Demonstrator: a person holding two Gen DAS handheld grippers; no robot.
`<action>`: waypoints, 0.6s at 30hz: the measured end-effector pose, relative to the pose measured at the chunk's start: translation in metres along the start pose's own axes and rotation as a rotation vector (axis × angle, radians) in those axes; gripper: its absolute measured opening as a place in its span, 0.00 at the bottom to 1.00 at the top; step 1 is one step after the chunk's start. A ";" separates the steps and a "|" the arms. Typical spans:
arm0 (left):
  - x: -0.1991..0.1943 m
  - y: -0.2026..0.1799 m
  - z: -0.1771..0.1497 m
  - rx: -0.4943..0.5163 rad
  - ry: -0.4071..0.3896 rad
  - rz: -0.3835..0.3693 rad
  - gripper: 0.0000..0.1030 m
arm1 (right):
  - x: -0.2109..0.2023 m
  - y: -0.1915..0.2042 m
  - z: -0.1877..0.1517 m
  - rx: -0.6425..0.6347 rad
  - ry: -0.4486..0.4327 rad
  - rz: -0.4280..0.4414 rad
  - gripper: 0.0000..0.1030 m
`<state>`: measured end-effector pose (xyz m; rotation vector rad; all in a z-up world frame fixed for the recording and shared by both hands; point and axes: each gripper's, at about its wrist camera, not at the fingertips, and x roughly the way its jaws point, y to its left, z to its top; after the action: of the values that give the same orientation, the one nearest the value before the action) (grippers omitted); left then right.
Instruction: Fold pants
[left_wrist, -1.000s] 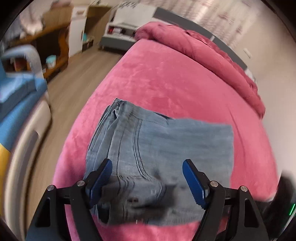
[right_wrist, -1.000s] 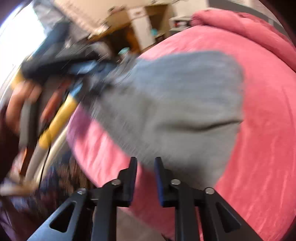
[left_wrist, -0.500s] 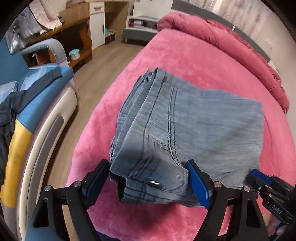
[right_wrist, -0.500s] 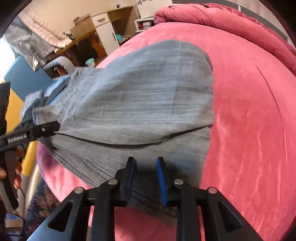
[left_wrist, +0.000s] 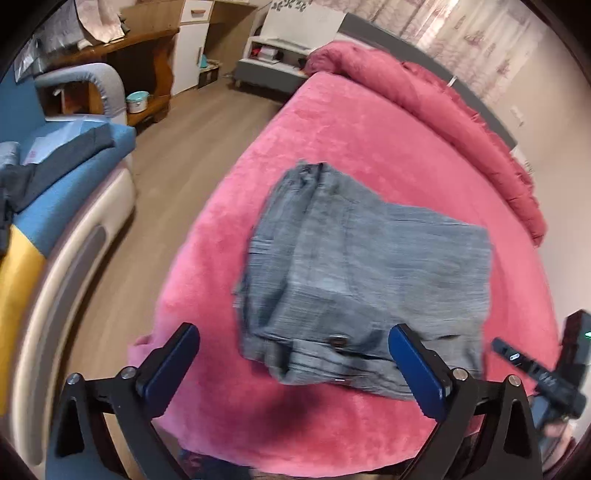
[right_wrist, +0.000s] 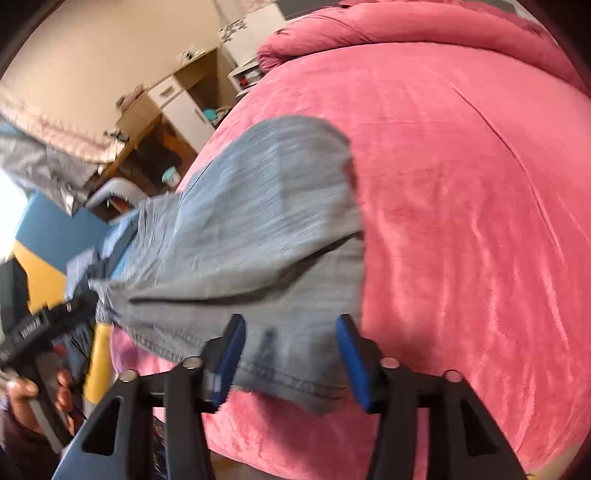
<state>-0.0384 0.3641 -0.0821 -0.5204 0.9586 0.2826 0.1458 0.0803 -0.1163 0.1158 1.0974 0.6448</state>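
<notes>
The folded grey-blue jeans (left_wrist: 362, 273) lie on the pink bed (left_wrist: 369, 129), waistband and button toward me. My left gripper (left_wrist: 295, 365) is open and empty, just short of the waistband edge. In the right wrist view the jeans (right_wrist: 258, 236) look blurred, and my right gripper (right_wrist: 290, 358) is open with its blue pads on either side of the hem, not pinching it. The right gripper also shows in the left wrist view (left_wrist: 543, 373) at the lower right, and the left gripper in the right wrist view (right_wrist: 37, 328) at the left.
A rolled pink duvet (left_wrist: 443, 110) lies along the bed's far side. A blue and yellow sofa (left_wrist: 44, 192) with dark clothes stands left of the bed across a strip of wooden floor (left_wrist: 177, 155). Wooden shelves and a white cabinet (left_wrist: 192, 40) stand at the back.
The right gripper has opened and let go of the jeans hem. The left gripper has pulled back from the waistband. The folded jeans have dropped onto the bed.
</notes>
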 end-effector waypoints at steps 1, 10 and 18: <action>0.000 0.001 0.001 0.012 -0.003 0.000 1.00 | -0.001 0.000 0.004 0.003 -0.006 0.001 0.53; -0.016 -0.019 0.017 0.202 -0.119 0.112 1.00 | 0.000 -0.002 0.027 0.018 -0.009 0.042 0.62; 0.008 -0.016 0.031 0.251 -0.080 0.067 1.00 | 0.024 -0.019 0.028 0.104 0.030 0.066 0.64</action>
<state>-0.0053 0.3671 -0.0697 -0.2452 0.9192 0.2374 0.1848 0.0842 -0.1297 0.2333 1.1598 0.6507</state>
